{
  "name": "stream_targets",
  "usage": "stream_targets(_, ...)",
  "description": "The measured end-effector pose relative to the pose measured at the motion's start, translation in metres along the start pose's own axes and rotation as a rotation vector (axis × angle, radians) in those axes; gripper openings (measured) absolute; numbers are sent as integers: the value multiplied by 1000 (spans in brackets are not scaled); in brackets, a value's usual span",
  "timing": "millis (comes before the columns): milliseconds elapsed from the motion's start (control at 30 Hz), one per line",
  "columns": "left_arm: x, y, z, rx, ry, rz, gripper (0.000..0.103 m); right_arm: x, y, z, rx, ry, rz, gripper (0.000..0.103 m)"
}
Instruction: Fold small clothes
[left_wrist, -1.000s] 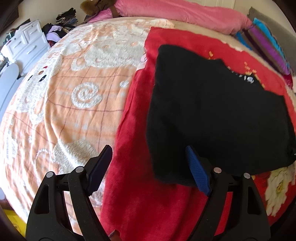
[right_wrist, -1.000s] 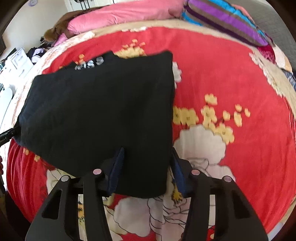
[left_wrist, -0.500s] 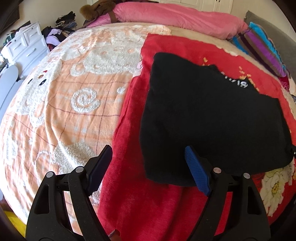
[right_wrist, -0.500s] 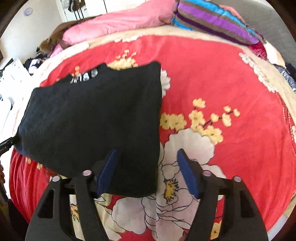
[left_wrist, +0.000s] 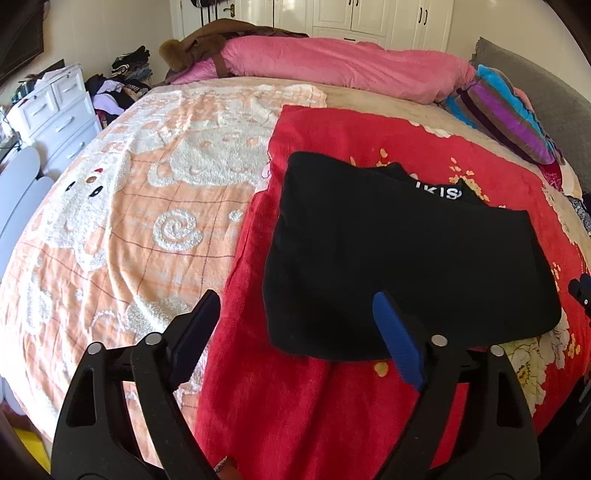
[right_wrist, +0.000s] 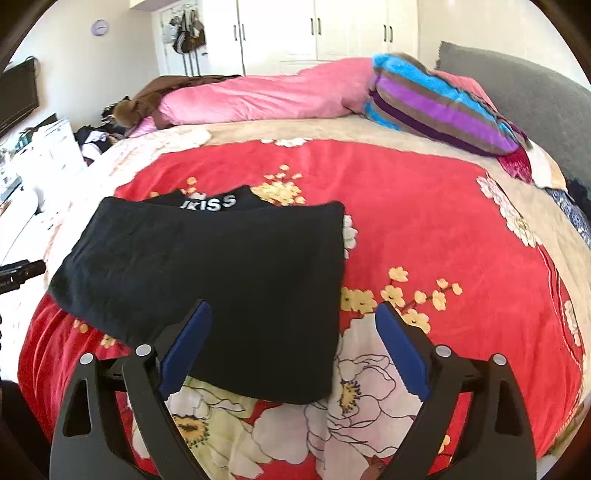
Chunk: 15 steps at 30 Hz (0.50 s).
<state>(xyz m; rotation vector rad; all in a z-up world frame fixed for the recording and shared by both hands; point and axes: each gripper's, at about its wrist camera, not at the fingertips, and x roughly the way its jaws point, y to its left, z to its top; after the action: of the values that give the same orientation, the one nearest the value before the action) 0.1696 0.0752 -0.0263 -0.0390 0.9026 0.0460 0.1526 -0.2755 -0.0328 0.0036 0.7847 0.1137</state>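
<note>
Lying flat on the red floral fleece blanket (right_wrist: 424, 229), the black folded knit garment with white waistband lettering (right_wrist: 221, 280) sits as a rough rectangle, its lettered band at the 12 o'clock edge and its near hem toward 6 o'clock. Neither tool holds it. The left gripper (left_wrist: 295, 332) has its jaws opening, wide apart, with only the garment's near left corner and red blanket showing through the gap; nothing is pinched. The right gripper (right_wrist: 295, 343) is likewise opening, its blue pads clear of the cloth, the garment's near right corner lying below and between them without contact. In the right wrist view the left tool's tip shows at about 9 o'clock, just off the garment's side edge.

Judging from this, a fold has just been laid down and released. The orange-and-cream patterned terry blanket (left_wrist: 122, 221) lies at 9 o'clock of the red one in the left view, and the long pink bolster pillow (left_wrist: 351, 70) with the striped purple-and-blue plush cushion (right_wrist: 436, 107) sit at the far 12 to 2 o'clock edge, well apart from the work.

To finish well, check that the edges line up: the right side looks straight, while the left near corner bulges slightly. A light press along the fold would flatten it. If another fold is wanted, take both near corners evenly, lift only a little, and carry them toward 12 o'clock together so the layers do not skew.
</note>
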Motion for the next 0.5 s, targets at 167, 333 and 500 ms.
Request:
stream_targets(167,-9,0,1,-5,-16,4,87,-12,17,4,-51,-44,13,94)
stream_targets(333,-11,3,3,-7,-29,13,92,-26,41,6,-131,-92,28,95)
stream_targets(500,-7,14,5,-38,-34,21,93,-35,78,4,-244,-128,54,96)
